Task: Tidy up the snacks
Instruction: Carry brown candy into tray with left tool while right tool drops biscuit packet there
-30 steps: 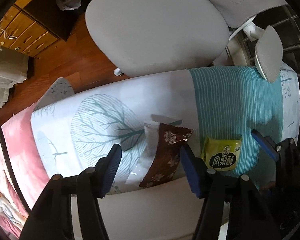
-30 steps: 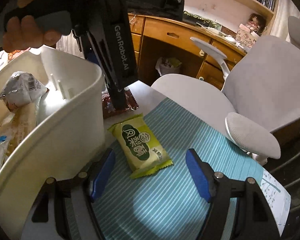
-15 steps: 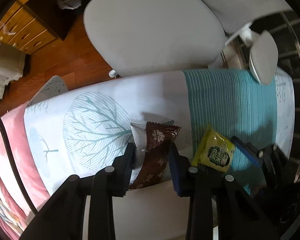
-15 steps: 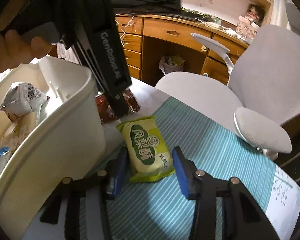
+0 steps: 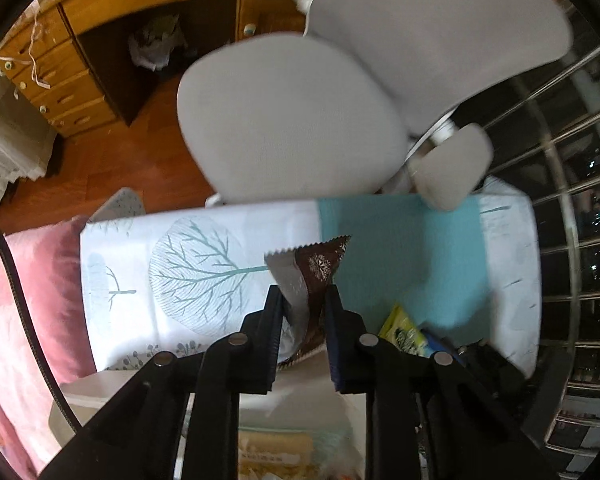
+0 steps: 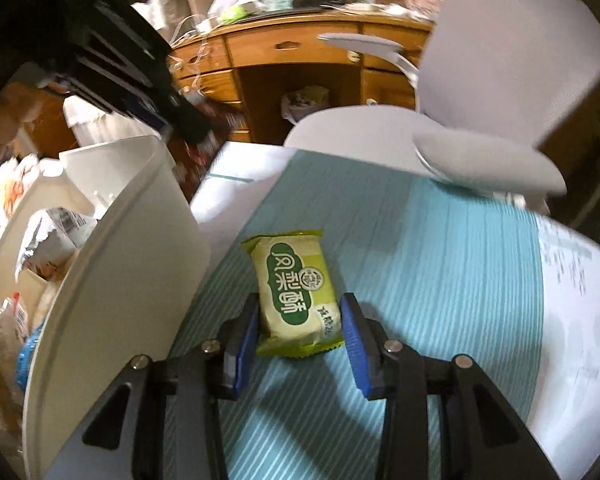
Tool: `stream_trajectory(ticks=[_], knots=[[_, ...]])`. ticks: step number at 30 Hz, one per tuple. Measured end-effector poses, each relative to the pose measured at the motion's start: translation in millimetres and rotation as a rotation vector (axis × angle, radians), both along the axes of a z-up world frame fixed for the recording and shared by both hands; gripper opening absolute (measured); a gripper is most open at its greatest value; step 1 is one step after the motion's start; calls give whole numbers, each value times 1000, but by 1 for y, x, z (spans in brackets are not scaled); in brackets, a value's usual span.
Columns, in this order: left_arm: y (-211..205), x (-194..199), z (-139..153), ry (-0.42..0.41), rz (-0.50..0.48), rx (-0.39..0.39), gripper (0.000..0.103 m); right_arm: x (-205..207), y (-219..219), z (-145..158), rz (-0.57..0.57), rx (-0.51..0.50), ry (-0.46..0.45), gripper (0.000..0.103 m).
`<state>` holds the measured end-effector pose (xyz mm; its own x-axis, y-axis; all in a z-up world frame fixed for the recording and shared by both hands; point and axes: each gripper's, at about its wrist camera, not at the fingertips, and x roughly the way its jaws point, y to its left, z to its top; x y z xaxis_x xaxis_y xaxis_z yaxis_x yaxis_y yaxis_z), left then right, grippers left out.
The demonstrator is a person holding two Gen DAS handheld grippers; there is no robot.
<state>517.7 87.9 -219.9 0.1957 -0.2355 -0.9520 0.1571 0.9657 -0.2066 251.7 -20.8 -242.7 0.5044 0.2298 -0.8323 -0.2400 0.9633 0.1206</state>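
The left gripper [image 5: 303, 322] pinched the brown snack packet [image 5: 314, 276] upright above the white bin [image 6: 112, 264], likely so it could drop in among the snacks there. The right gripper [image 6: 298, 330] had its jaws narrowed around the green pastry packet [image 6: 294, 292] on the striped cloth [image 6: 440, 264], the bin wall just beside it, open cloth on its right

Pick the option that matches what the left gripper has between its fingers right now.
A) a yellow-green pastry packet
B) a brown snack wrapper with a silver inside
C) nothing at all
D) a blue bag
B: in the left wrist view the left gripper is clamped on the brown snack wrapper, raised above the tablecloth.
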Motion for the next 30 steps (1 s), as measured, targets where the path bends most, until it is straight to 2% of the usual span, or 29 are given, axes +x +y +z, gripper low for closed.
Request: stream_trajectory(ticks=[9, 12, 19, 30], knots=[[16, -53, 69, -169, 19, -115, 16, -58, -18, 21, -123, 89, 51, 39], [18, -76, 91, -204, 20, -118, 16, -74, -24, 33, -158, 116, 51, 39], [28, -131, 116, -217, 27, -100, 16, -101, -26, 64, -183, 181, 36, 39], [62, -218, 116, -179, 95, -68, 16, -131, 14, 102, -65, 254, 20, 39]])
